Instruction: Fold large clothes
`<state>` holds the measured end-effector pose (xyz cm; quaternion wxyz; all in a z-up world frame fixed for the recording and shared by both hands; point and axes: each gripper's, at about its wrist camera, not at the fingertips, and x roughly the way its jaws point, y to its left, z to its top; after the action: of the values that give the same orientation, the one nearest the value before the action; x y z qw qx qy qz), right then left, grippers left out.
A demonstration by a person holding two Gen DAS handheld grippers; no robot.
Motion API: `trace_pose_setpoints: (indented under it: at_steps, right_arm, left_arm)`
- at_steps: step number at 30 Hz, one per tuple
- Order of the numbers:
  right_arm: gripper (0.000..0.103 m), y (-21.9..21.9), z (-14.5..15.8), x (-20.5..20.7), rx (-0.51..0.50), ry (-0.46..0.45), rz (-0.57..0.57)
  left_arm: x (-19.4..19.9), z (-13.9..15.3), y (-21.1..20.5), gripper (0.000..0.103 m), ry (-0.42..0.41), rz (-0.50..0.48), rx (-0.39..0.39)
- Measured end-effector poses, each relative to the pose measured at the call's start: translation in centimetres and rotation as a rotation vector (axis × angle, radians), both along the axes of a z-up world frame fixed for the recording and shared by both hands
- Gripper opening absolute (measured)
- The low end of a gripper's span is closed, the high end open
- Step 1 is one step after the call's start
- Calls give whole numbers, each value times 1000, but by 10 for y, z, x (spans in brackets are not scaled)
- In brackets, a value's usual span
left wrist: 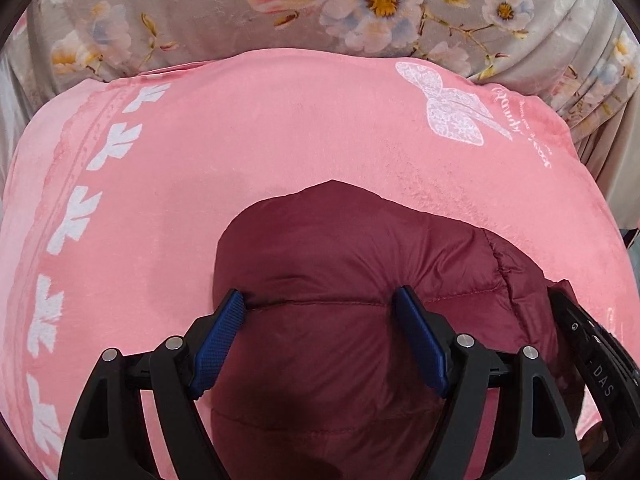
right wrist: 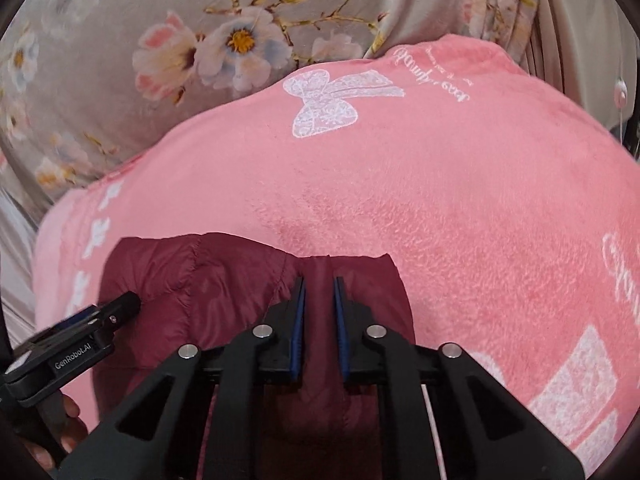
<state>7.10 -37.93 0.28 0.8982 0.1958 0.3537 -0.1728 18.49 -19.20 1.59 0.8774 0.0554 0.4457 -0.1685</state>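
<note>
A maroon quilted puffer jacket [left wrist: 340, 256] lies on a pink blanket [left wrist: 248, 132]. My left gripper [left wrist: 320, 300] is open, its blue pads [left wrist: 222, 332] straddling a puffy part of the jacket near a stitched seam. In the right wrist view the jacket [right wrist: 208, 280] lies at lower left on the pink blanket [right wrist: 460, 208]. My right gripper [right wrist: 319, 280] is shut on a narrow fold of the jacket's edge. The left gripper's body [right wrist: 76, 344] shows at the left of the right wrist view, beside the jacket.
The pink blanket has a white bow print [left wrist: 452, 108] and a white leaf border [left wrist: 76, 216]. Behind it lies a grey floral bedcover [left wrist: 320, 4], also in the right wrist view [right wrist: 160, 48]. The right gripper's body [left wrist: 592, 352] shows at right.
</note>
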Motion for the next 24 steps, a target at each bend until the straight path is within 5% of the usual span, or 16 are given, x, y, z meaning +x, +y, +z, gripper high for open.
trace_pose_setpoints:
  at_steps: [11,24]
  right_arm:
    - [12,-16,-39,18,30,29,12]
    - [11,-10,-51,20,-13,14,2]
  left_arm:
    - [9,-31,-13,86,-15,0,1]
    - [1,-45,-29,88,-114,19,71]
